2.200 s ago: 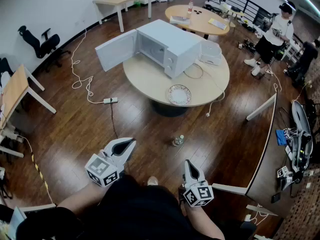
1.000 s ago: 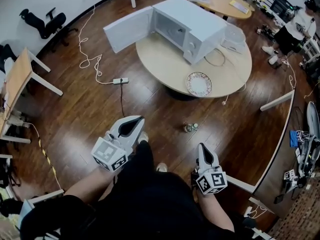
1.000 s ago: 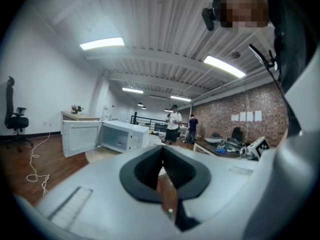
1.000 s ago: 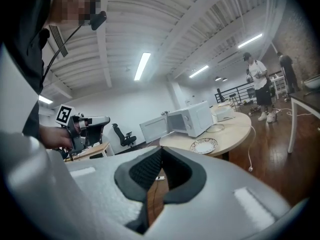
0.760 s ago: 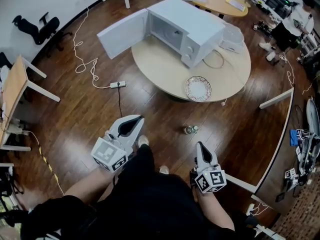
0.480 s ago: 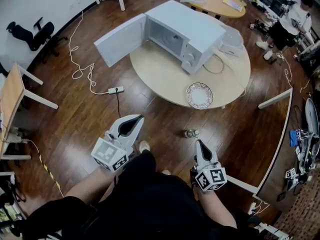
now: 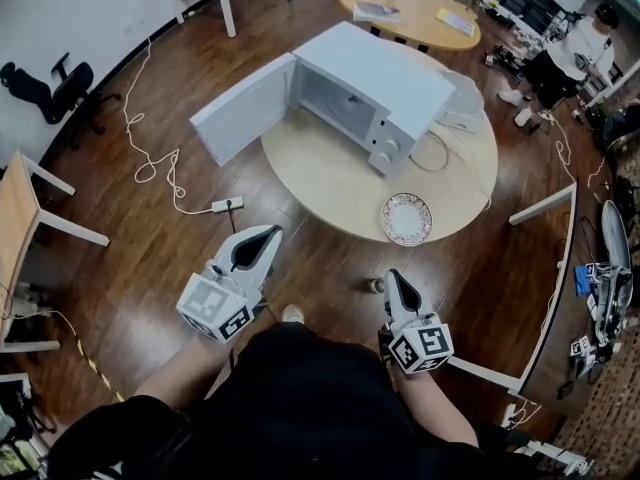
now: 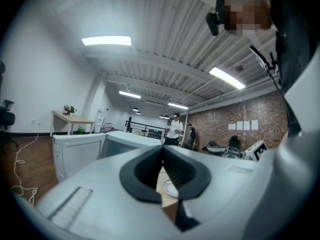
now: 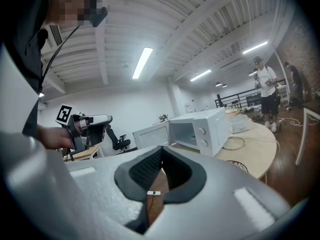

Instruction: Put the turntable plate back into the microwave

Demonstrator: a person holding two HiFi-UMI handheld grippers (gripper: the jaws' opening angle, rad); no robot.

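Round table bears the plate, well ahead of both jaws.

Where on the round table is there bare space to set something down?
The widest bare stretch of table lies in front of the microwave, bordered by its open door on the left and the plate near the front edge on the right. Right of the microwave is crowded: a looped cable and a white container.
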